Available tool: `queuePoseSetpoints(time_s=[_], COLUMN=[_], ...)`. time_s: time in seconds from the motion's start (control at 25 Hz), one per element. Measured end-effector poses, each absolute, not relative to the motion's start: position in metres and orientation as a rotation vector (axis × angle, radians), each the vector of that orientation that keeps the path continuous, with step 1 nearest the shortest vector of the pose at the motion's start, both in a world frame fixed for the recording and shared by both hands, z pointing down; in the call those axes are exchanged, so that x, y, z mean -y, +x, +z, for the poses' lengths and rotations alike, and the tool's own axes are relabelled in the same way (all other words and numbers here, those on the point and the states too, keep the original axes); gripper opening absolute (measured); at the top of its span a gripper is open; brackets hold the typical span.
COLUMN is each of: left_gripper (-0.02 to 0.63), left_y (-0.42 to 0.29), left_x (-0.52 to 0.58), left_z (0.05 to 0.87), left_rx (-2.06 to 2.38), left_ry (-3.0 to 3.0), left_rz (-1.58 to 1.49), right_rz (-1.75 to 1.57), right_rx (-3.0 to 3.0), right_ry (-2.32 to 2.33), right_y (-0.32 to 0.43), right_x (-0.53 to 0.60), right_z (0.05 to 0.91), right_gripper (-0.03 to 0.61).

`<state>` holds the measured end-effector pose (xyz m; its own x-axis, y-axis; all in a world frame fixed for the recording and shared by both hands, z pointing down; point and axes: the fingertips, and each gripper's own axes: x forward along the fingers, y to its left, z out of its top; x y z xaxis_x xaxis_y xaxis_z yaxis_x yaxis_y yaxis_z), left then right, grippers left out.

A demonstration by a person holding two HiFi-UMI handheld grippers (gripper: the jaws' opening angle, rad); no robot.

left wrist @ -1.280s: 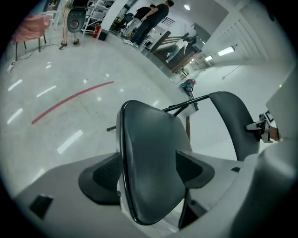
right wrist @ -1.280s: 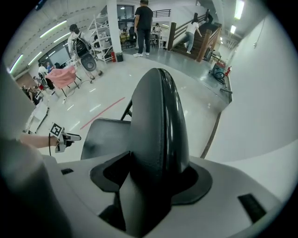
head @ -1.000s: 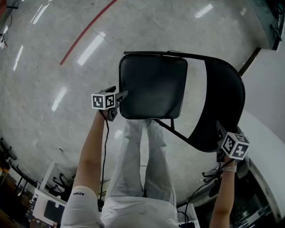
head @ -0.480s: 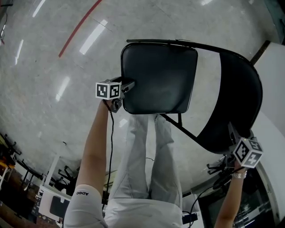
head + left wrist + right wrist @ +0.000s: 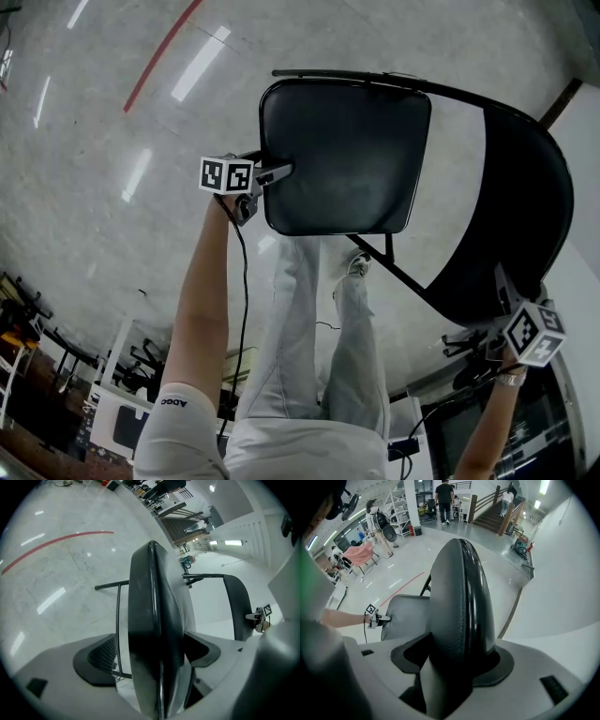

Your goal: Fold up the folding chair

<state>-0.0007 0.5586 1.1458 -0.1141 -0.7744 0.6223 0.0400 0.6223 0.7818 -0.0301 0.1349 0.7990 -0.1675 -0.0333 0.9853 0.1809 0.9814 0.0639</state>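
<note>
The unfolded folding chair [image 5: 403, 178] stands on the pale floor [image 5: 112, 141] before the person, backrest [image 5: 520, 216] to the right. The left gripper [image 5: 272, 174], on an outstretched arm, has the left edge of the seat [image 5: 342, 155] between jaws that have just been opening, one pad clear of it. The right gripper [image 5: 500, 281] points down, clamped on the backrest's top edge.

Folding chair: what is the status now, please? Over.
Left gripper jaws just opening, seat edge between them. Right gripper shut on backrest. Seat not yet folded. Person's legs beside seat.
</note>
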Motion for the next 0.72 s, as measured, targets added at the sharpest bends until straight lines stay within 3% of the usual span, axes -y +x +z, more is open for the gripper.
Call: queuePoseSetpoints(time_s=[0.72], left_gripper=[0.440], left_y=[-0.003], left_x=[-0.540], left_z=[1.144], left_rx=[1.551], left_ry=[0.560], left_rz=[-0.818], right_rz=[-0.218], right_rx=[1.739], right_ry=[-0.129], right_y=[-0.028], right_x=[-0.133], right_z=[0.801], right_gripper=[0.270])
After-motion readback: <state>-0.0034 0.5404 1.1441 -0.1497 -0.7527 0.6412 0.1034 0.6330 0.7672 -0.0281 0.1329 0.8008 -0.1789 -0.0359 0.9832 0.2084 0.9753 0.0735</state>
